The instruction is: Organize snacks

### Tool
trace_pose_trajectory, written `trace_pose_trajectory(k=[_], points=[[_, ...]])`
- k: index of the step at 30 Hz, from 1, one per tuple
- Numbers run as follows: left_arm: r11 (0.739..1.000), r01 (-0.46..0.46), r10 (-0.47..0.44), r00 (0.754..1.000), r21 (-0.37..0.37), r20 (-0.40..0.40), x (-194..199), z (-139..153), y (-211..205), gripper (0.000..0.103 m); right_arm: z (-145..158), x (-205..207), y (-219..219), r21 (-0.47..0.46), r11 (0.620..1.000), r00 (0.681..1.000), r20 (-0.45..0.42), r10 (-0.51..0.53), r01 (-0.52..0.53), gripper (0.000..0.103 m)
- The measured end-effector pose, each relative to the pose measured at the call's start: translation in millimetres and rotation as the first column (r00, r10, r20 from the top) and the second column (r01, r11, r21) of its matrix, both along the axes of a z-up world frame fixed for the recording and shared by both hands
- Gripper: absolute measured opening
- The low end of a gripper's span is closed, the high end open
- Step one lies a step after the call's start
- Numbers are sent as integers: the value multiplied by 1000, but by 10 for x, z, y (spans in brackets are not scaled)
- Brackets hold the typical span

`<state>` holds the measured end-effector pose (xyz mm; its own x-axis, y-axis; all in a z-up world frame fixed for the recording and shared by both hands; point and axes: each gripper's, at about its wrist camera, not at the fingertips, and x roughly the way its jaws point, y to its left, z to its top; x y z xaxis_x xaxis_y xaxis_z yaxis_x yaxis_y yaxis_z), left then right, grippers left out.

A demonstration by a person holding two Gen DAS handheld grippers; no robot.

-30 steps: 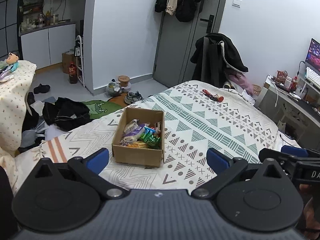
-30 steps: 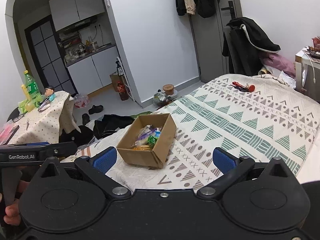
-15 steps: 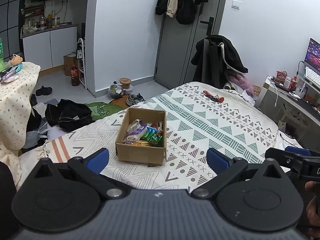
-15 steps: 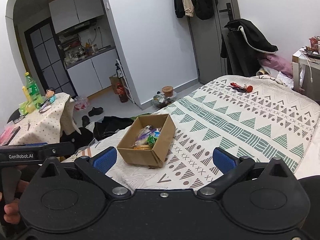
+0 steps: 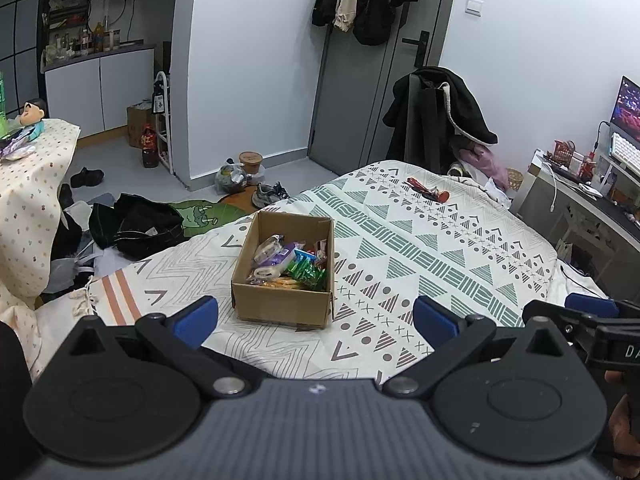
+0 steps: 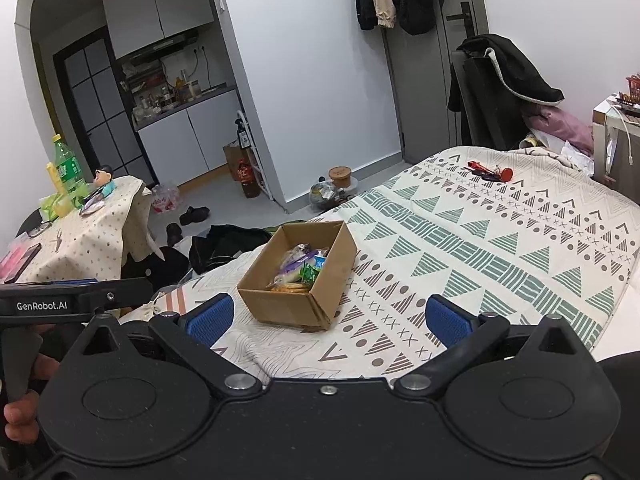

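Nearest the cameras, the left hand-held gripper (image 5: 316, 316) and the right hand-held gripper (image 6: 328, 316) both hung over the near edge of the bed (image 5: 420, 248), each with its blue pads spread wide and nothing between them. In the right wrist view the left one showed again at the left edge, held by a hand (image 6: 20, 416).

Just beyond them sat the cardboard box (image 5: 282, 302), open at the top, on the patterned bedspread. The snacks (image 5: 290, 264) lay inside it in a loose heap: a purple packet, a green wrapper, a blue one and what looked like biscuits at the near wall. No snack showed on the bedspread around the box.

That scene fitted a box still to be sorted as well as one just filled, so the step could not be settled. Any reach into the box would probably go best from straight above, pads wide, taking one wrapper by its flat sides, since the packets overlapped and the light box might slide on the soft cover.

Farther off, some small red things (image 5: 426, 190) lay on the bed's far end, too small to tell.
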<state>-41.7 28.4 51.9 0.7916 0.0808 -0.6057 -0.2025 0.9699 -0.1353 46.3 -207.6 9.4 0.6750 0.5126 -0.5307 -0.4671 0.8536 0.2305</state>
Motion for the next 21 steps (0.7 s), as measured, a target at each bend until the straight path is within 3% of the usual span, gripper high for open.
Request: trace_pose_trajectory(k=[21], points=[[1000,3,-3,1000,1,-10,-45,-44,55,103,-19,6,-12,-1,1000,1000,-13,-20,20,103]])
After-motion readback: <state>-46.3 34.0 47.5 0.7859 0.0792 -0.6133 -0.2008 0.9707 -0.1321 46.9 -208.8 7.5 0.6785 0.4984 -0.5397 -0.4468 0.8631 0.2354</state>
